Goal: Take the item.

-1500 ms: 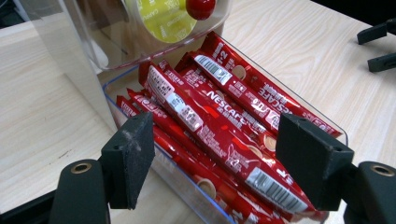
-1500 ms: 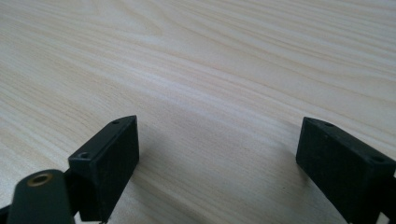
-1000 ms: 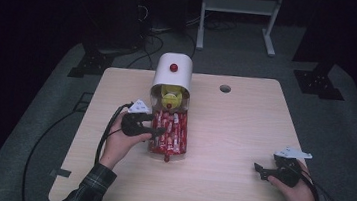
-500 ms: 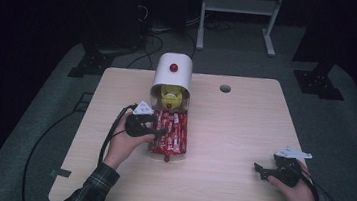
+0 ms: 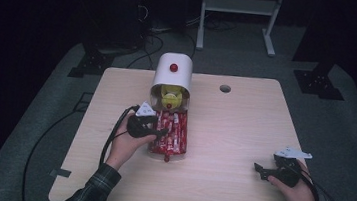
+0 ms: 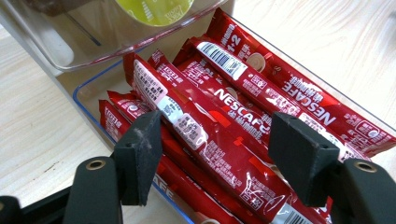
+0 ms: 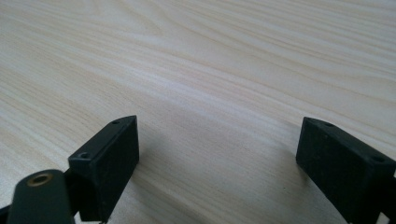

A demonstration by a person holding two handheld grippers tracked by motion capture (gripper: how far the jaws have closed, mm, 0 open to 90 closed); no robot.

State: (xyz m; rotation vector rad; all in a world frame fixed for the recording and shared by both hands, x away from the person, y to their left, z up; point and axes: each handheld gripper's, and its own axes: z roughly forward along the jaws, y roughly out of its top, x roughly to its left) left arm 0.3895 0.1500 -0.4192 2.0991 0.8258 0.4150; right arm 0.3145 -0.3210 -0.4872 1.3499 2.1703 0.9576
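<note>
A clear tray (image 5: 181,153) full of several red Nescafe stick sachets (image 5: 172,132) lies in front of a white dispenser (image 5: 173,72) with a red knob. Inside the dispenser's mouth sits a yellow-green capsule (image 5: 170,98). My left gripper (image 5: 161,132) reaches over the tray from its left. Its jaws have just been closing and straddle a top sachet (image 6: 210,135); the pads (image 6: 140,158) stand off its sides. My left gripper (image 6: 217,140) is open. My right gripper (image 5: 260,170) rests open over bare wood at the front right, nothing between its fingers (image 7: 219,154).
The wooden table (image 5: 244,122) has a round cable hole (image 5: 225,89) at the back right. Cables trail off its left edge and over the right front corner. A white stand's legs (image 5: 235,21) rise behind the table on the dark floor.
My left gripper has edged slightly to the right, further over the tray's sachets. The right hand has stayed still.
</note>
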